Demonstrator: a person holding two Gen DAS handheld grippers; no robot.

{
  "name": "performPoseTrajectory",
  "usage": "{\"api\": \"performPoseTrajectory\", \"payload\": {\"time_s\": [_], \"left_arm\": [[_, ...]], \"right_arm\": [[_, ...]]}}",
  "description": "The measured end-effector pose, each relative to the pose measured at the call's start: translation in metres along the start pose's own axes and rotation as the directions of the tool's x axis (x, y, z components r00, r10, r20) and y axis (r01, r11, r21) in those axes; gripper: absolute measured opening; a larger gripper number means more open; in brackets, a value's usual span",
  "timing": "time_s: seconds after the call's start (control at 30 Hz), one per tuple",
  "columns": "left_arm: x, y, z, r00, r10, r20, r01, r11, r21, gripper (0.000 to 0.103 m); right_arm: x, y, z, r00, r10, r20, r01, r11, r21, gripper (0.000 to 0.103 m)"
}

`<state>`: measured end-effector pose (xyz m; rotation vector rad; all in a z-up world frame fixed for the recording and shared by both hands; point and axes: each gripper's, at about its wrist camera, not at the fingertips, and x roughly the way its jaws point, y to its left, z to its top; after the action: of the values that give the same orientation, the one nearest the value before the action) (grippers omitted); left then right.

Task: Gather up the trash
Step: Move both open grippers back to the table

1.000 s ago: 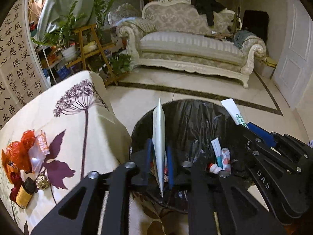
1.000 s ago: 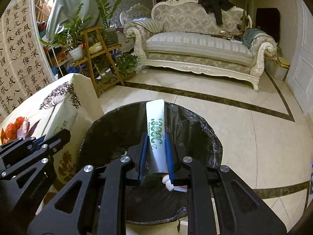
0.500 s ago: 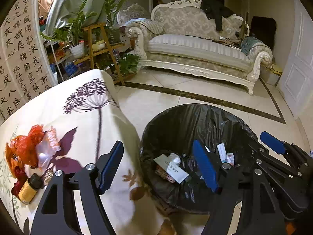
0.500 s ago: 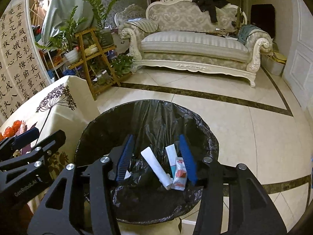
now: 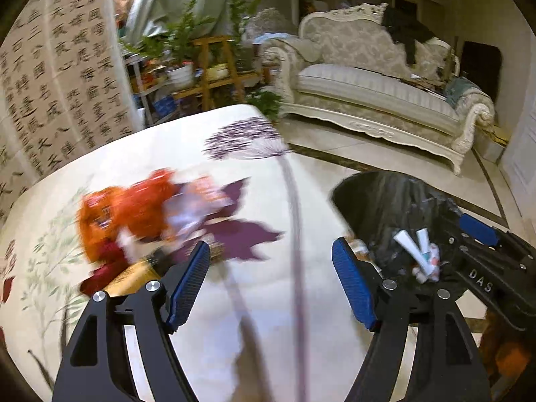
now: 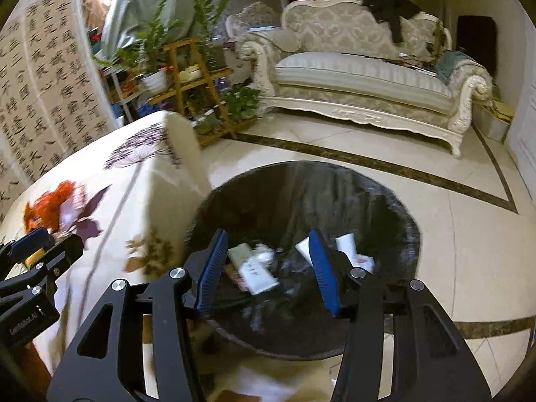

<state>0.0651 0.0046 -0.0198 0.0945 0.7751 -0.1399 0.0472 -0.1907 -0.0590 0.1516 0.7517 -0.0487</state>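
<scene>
"DAS" is readable on the right gripper (image 5: 482,261). Both it and the left gripper (image 5: 271,281) are spread, empty. Blurred orange wrappers (image 5: 134,214) lie on the counter (image 5: 234,318); the bin (image 6: 301,194) holds tubes.

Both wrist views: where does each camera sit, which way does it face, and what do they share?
Left wrist: behind the open left gripper, angled down at the tablecloth and orange wrappers; right gripper at the right edge.
Right wrist: behind the open right gripper, looking into the black bin; left gripper at the left edge.
Shared: bin, table, sofa.
</scene>
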Motion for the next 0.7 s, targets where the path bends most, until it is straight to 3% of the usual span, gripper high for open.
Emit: {"api": "performPoseTrajectory", "payload": {"time_s": [0.47, 0.7], "left_arm": [[-0.025, 0.108, -0.039, 0.985, 0.167, -0.038, -0.171, 0.972, -0.159, 0.073], [-0.023, 0.136, -0.047, 0.975, 0.211, -0.063, -0.220, 0.954, -0.203, 0.073]], "right_arm": [[-0.010, 0.083, -0.009, 0.994, 0.107, -0.027, -0.110, 0.984, -0.141, 0.050], [-0.013, 0.107, -0.010, 0.991, 0.127, -0.036, -0.132, 0.975, -0.180, 0.050]]}}
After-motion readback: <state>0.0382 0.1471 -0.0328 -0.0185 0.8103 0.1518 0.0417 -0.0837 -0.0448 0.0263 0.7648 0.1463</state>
